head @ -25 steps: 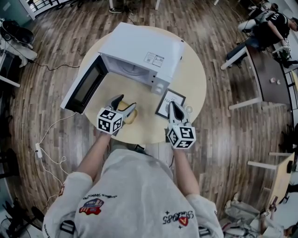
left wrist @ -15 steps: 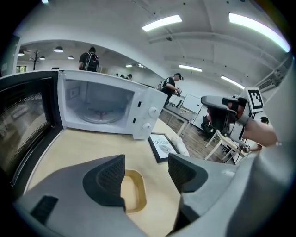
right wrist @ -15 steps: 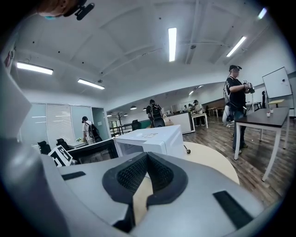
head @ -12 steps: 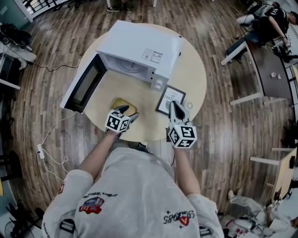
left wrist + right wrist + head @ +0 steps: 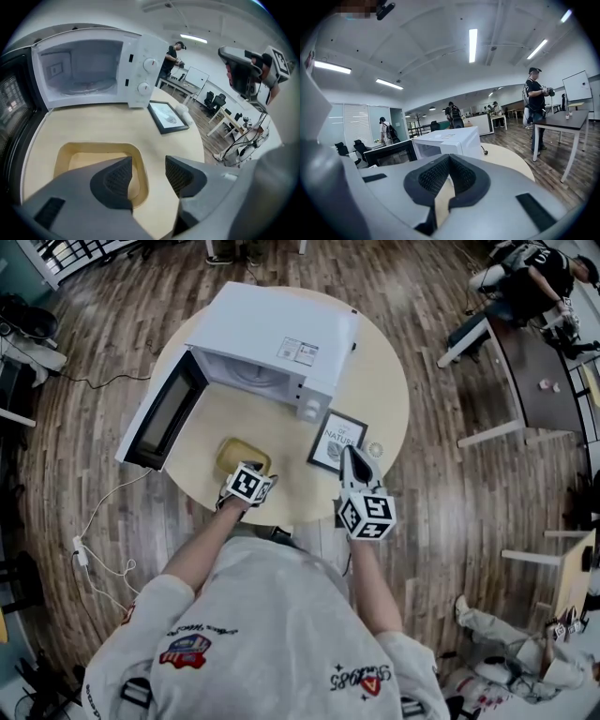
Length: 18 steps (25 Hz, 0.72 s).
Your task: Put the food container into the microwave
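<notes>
One round table is carrying one microwave, its door hanging wide open beyond the left gripper, with bare tabletop between. One frame is lying just ahead of the right gripper, which is clenched on nothing. One container is sitting under the left gripper, whose jaws have just been closing and are straddling its rim without pressing it.

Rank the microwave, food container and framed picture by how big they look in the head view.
1. microwave, clearly largest.
2. framed picture and food container: about alike in this view. The container's near edge is covered, so I won't rank them.
</notes>
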Each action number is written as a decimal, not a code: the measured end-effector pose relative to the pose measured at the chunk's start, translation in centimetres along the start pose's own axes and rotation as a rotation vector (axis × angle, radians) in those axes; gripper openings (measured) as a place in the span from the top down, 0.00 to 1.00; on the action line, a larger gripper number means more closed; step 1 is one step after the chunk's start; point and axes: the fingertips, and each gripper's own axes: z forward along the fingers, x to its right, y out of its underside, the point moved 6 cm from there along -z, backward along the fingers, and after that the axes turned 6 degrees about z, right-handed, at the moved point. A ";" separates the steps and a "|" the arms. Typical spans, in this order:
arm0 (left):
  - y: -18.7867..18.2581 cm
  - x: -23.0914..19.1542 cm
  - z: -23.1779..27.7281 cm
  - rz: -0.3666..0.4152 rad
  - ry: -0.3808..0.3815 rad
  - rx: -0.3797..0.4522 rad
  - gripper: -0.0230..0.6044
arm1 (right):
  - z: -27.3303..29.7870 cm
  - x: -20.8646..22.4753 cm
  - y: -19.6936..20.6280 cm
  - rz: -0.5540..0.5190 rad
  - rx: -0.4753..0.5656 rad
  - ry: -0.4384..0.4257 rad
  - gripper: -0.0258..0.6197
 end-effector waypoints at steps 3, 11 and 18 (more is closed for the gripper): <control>-0.3 -0.6 0.6 0.054 -0.057 -0.023 0.69 | -0.5 0.3 0.0 0.004 0.000 0.013 0.97; -0.3 -0.8 1.4 0.130 -0.094 -0.049 0.81 | -1.1 1.1 0.3 0.032 0.006 0.038 0.97; 0.5 -1.0 0.7 0.158 -0.112 -0.042 0.91 | -1.0 0.7 0.6 0.042 0.003 0.028 0.97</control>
